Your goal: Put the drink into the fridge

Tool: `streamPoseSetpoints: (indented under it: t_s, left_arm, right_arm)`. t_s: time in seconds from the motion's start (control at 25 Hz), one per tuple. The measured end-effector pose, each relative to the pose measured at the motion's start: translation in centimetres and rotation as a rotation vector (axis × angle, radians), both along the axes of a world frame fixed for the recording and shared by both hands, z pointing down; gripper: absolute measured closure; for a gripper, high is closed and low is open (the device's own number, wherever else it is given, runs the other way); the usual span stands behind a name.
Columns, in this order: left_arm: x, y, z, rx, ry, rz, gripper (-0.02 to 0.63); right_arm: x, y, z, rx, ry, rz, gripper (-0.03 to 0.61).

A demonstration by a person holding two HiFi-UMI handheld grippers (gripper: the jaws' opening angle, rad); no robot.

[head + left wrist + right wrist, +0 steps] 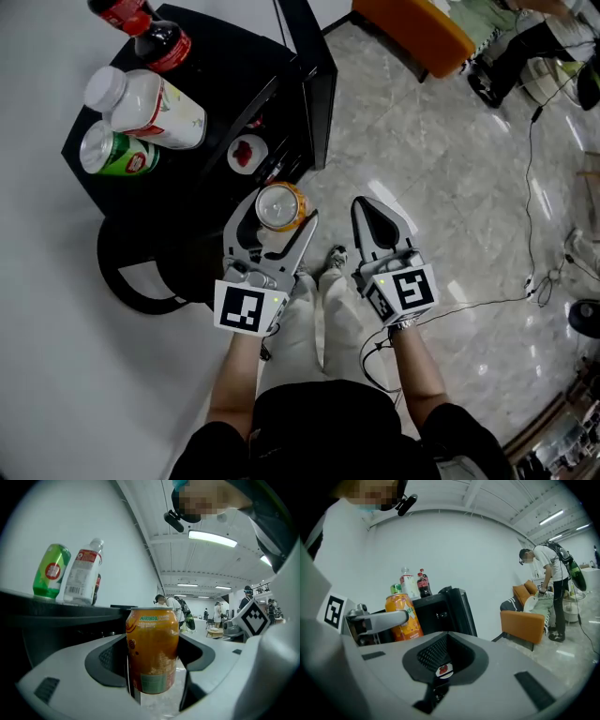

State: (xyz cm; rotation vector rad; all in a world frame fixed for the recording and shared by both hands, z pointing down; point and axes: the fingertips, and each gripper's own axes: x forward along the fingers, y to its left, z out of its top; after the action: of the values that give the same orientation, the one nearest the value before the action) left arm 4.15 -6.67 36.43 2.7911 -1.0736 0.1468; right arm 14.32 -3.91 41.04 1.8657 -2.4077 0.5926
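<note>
One orange Mirinda can, clamped upright in left gripper, presumably for shelving in the open black mini fridge; right gripper clenched, empty.

A: Bright, even light. From where?
B: Ceiling strip lights. They throw pale glare on the glossy floor, and shadows are faint.
A: Sharp?
B: Mostly. The Mirinda can is crisp, the foreground around it soft. Both gripper views bulge, corners black. The fridge is nearly featureless dark.
</note>
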Motion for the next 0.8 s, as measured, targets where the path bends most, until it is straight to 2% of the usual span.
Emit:
streamPoseSetpoints:
  t_s: [0.32,0.56,0.8]
  left_arm:
    - [-0.7,-1.0,7.7,-0.066,-0.001,-0.012,0.285]
    - [-1.2,-2.1,13.3,-0.092,-0.024,-0.028,0.285]
    - [-2.2,-3.4,16.9,-0.094,-0.01,-0.063,0.285]
  right_arm:
    - [-2.0,-0.9,5.5,0.009,0.051,-0.024,0.565]
    - [-1.4,-0.8,10.5,-0.035,0.071,-0.008,0.565]
    - [-1.5,-0.1,14.8,-0.072,0.088,-0.014,0.565]
